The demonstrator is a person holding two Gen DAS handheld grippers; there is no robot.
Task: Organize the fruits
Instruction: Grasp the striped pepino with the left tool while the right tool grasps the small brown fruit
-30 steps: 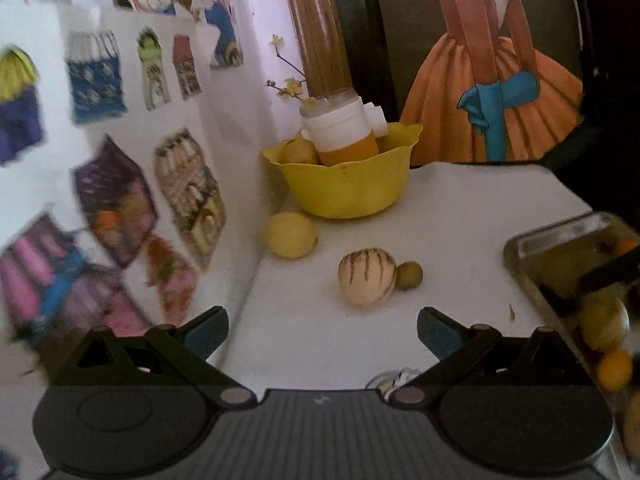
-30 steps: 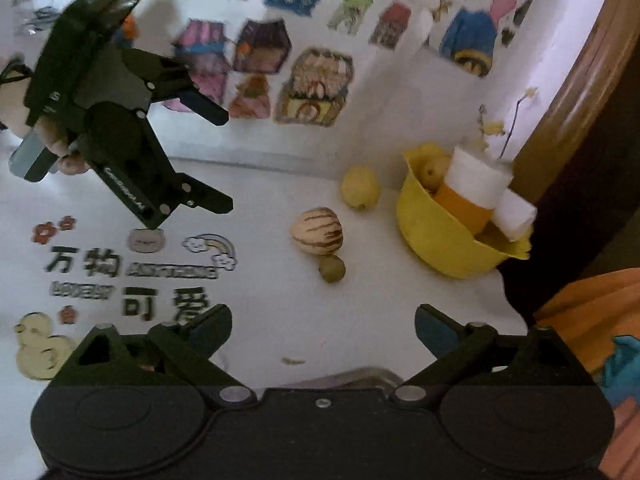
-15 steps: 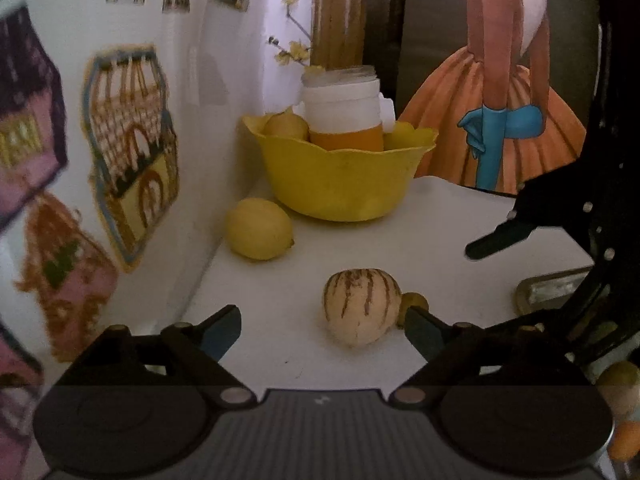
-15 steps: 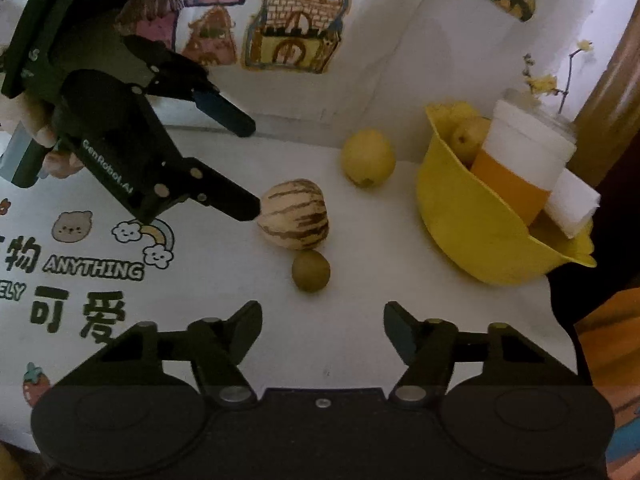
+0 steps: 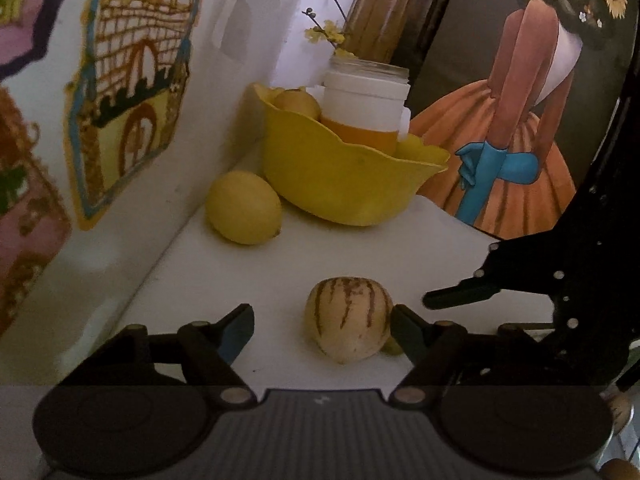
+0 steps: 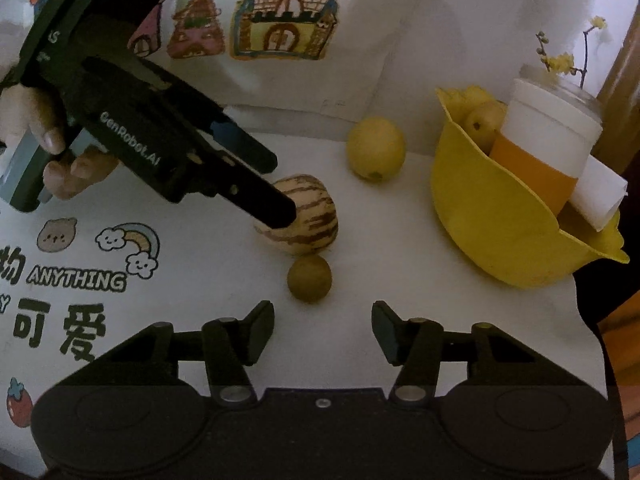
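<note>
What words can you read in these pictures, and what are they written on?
"GenRobot.AI": white letters on the side of the left tongs, seen from the right wrist.
"ANYTHING": printed on the white tablecloth, under a rainbow drawing.
"可爱": big characters on the tablecloth, below that.
"物": partly cut off at the picture's left edge.
"S": a small mark on top of the left tongs; the rest is unreadable.

Striped melons: one (image 6: 306, 214)
Lemons on the tabletop: one (image 6: 375, 148)
Small green fruits: one (image 6: 309, 278)
Yellow bowls: one (image 6: 496, 224)
Cups: one (image 6: 544, 148)
Grippers: two (image 6: 323, 330) (image 6: 276, 184)
</note>
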